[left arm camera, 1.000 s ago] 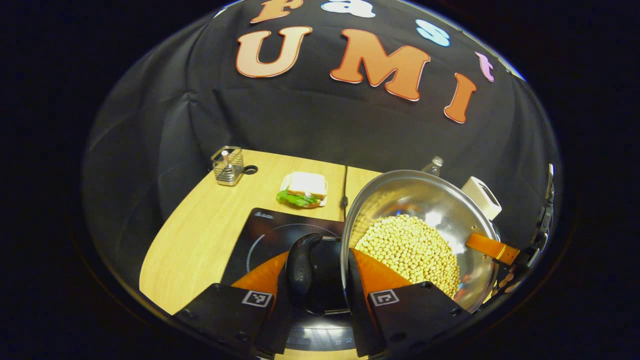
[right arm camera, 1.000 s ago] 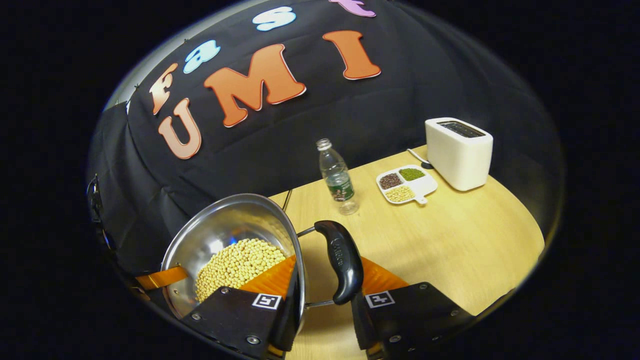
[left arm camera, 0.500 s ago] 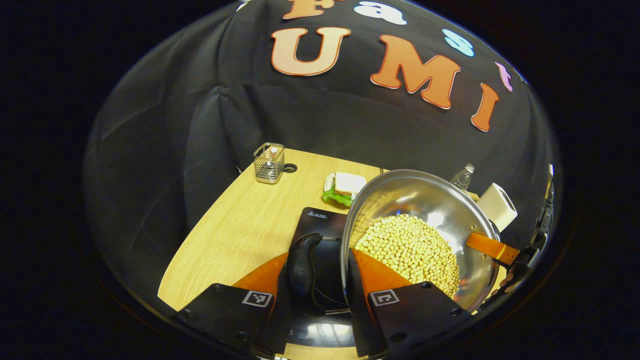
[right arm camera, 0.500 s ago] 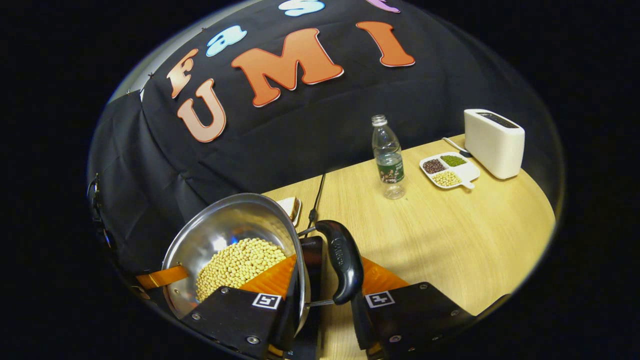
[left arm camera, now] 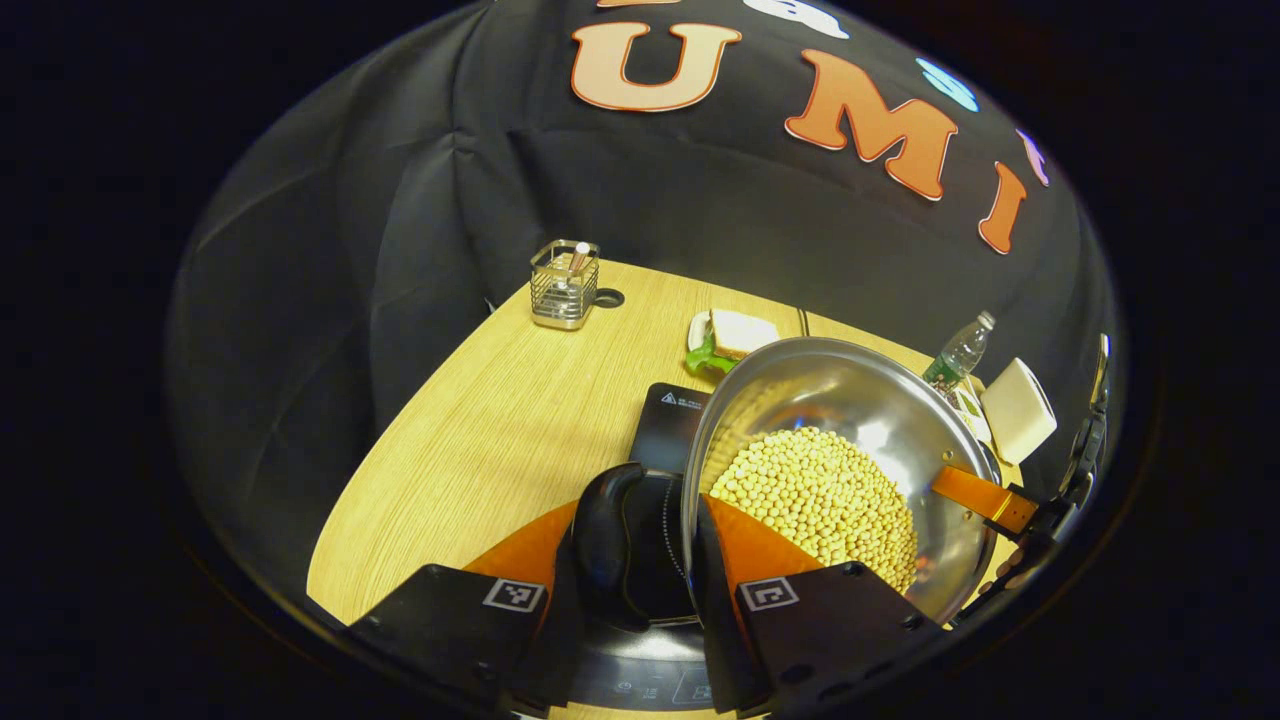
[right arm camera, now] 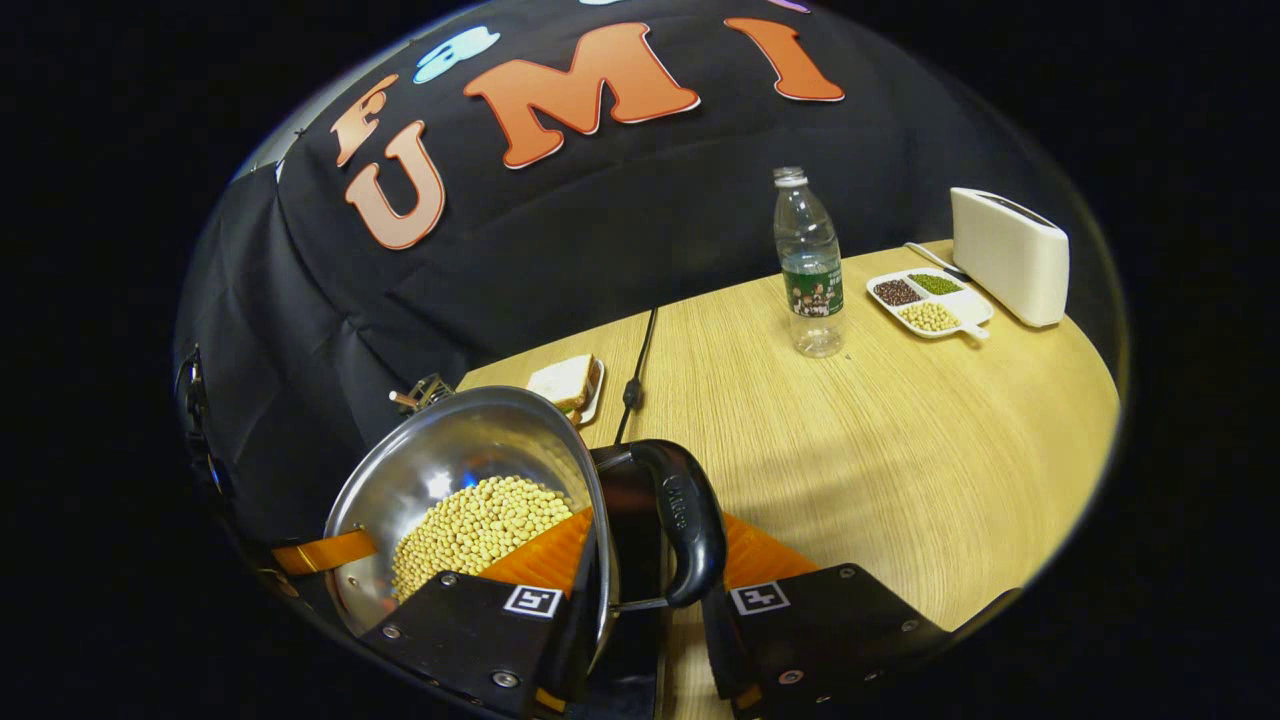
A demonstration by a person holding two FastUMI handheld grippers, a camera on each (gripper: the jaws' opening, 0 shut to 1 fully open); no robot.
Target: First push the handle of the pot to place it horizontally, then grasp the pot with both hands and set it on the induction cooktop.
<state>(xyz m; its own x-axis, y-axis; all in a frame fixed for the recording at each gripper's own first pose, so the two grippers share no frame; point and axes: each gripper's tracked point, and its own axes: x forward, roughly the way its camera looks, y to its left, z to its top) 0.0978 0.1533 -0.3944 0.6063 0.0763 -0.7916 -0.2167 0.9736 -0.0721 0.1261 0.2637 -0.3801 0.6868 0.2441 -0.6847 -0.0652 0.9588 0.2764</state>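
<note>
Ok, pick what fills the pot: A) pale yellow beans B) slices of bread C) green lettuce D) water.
A: the steel pot holds a heap of pale yellow beans, seen in both the left gripper view and the right gripper view.

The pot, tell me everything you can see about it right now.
The pot is a shiny steel bowl shape, holding a mound of pale yellow beans. It has a black loop handle on each side: the left tongs pinch the rim with one handle between the fingers, and the right tongs grip the opposite rim and handle the same way. It is carried above the black induction cooktop, which lies partly beneath it on the wooden table.
</note>
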